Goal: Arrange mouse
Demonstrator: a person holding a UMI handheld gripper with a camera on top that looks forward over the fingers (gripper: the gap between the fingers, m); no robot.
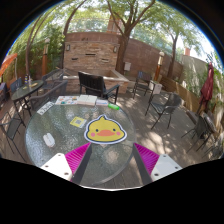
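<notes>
A white mouse [49, 139] lies on the round glass table [60, 153], to the left of my fingers and a little ahead of them. A yellow duck-shaped mouse pad [104, 130] lies on the table just ahead of my fingers, between their lines. My gripper [111, 163] is open and empty above the table's near part. Its pink pads [76, 157] stand wide apart, with bare glass between them.
A small yellow square [78, 122] lies left of the duck pad. White papers [76, 100] and a green item [114, 106] lie at the table's far side. Dark metal chairs [96, 85] stand beyond the table and to the right [163, 108]. A brick wall is behind.
</notes>
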